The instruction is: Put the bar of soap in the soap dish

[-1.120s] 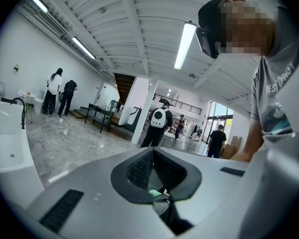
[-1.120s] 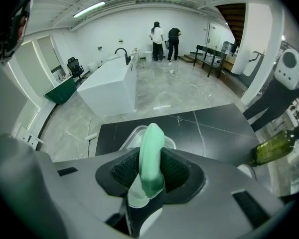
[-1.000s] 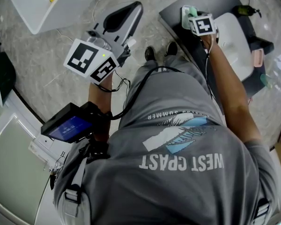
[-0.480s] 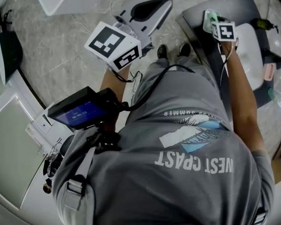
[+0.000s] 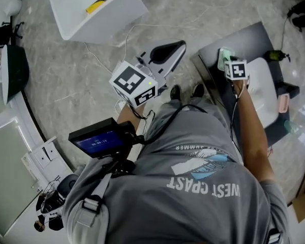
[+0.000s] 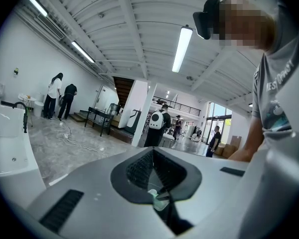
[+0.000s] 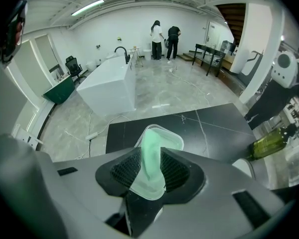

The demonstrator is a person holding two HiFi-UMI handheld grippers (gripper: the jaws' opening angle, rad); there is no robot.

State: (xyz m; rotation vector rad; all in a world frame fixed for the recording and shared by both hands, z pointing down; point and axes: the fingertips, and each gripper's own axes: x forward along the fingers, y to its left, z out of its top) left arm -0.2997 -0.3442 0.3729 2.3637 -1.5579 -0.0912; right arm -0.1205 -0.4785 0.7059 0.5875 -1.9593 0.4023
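The bar of soap (image 7: 149, 176), pale green, is being pinched on edge between the pads of the right gripper (image 7: 151, 156), whose jaws are closing on it from both sides. It is hanging right over a clear soap dish (image 7: 173, 140); the soap's far end is reaching down toward the dish, though whether the two are touching cannot be told. The dish is sitting on a dark counter (image 7: 214, 128) near its front left corner. Farther right on that counter a green bottle (image 7: 268, 144) is lying, and in the head view a white basin (image 5: 263, 91) is taking up the space just past the person's right arm. The left gripper (image 6: 152, 151) is being held up well away from the counter, pointing out across the room, its jaws meeting at the tips and holding nothing. A white bathtub (image 7: 112, 86) is standing on the marble floor (image 7: 159, 96) beyond the counter.
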